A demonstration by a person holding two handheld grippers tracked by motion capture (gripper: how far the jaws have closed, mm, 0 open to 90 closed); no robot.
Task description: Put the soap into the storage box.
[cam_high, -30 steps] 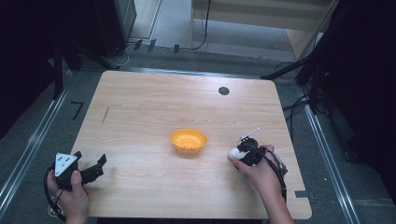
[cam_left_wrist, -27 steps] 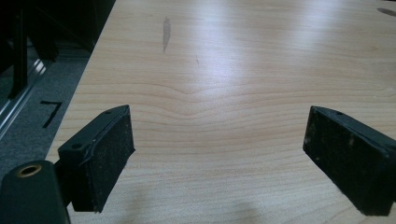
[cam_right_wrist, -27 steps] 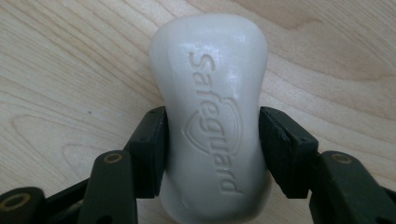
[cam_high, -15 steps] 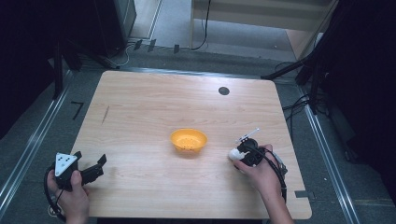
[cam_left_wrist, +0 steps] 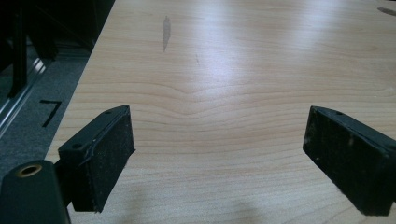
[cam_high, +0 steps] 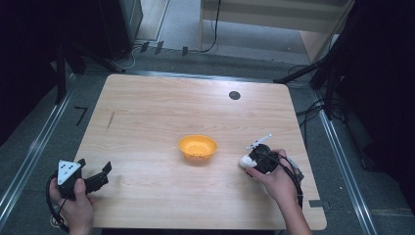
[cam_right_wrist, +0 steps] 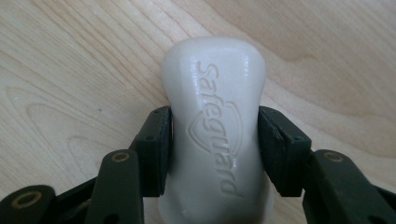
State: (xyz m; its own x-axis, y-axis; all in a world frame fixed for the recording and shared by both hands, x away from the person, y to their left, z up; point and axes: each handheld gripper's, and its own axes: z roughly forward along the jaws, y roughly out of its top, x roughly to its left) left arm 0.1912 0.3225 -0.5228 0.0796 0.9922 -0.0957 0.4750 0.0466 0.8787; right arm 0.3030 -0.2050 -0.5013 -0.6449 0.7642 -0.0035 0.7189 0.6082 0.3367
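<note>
Now, right gripper (cam_right_wrist: 215, 144): jaws clamped on both sides of white Safeguard soap bar (cam_right_wrist: 215, 126), over the table (cam_high: 195, 107), right of orange bowl (cam_high: 197, 147).
Left gripper (cam_left_wrist: 219, 158): jaws spread wide, holding nothing, at near-left corner.

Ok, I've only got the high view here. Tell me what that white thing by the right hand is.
Observer: A white bar of soap, with "safeguard" embossed on its top face.
Operator: Confirm the grip on it.
Observer: The right hand-held gripper has a jaw pressed against each side of the bar's narrow waist, shut on it.
Operator: Say whether it's lifted.
Observer: I cannot tell from the right gripper view; the table shows close behind it.
Operator: Report on the left one.
Observer: The left hand-held gripper is wide open, with only bare wood between its jaws.
</note>
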